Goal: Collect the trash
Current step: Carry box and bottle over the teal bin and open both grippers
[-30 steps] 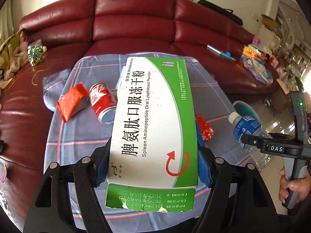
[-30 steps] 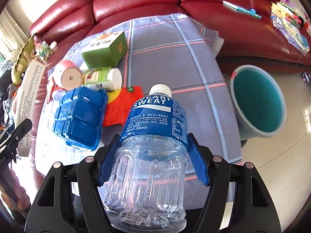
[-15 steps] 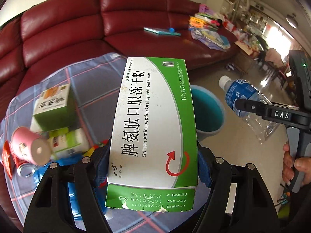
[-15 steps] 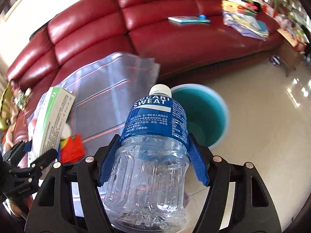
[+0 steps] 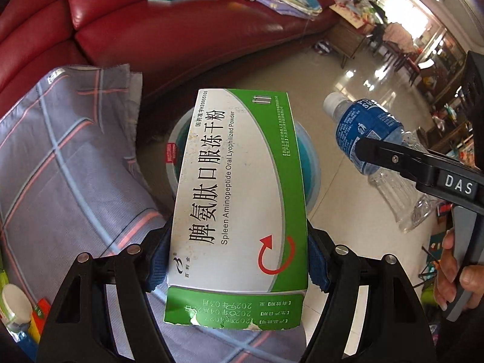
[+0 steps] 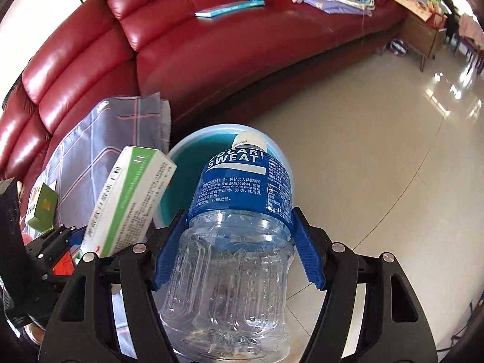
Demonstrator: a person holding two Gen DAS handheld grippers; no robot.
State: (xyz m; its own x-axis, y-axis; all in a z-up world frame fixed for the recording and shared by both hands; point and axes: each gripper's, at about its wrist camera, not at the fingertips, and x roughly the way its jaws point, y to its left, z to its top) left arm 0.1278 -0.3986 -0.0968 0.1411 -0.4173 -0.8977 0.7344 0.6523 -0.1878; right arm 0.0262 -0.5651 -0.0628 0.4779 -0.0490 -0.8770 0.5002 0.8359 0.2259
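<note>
My left gripper [image 5: 237, 254] is shut on a green and white medicine box [image 5: 239, 187], held above the teal trash bin [image 5: 308, 163] on the floor. The box also shows in the right wrist view [image 6: 130, 196]. My right gripper [image 6: 239, 251] is shut on an empty clear Pocari Sweat bottle [image 6: 239, 227], its cap pointing over the bin [image 6: 196, 151]. The bottle [image 5: 363, 133] and the right gripper's fingers [image 5: 393, 160] show at the right of the left wrist view.
A table with a grey checked cloth [image 5: 60, 157] stands left of the bin, with a small green box [image 6: 42, 208] and other litter on it. A red leather sofa [image 6: 211, 45] curves behind, with books and papers on it. Tiled floor [image 6: 378, 151] lies to the right.
Both grippers have swung right from over the table to over the bin, still holding the box and the bottle. The bin now lies directly under them.
</note>
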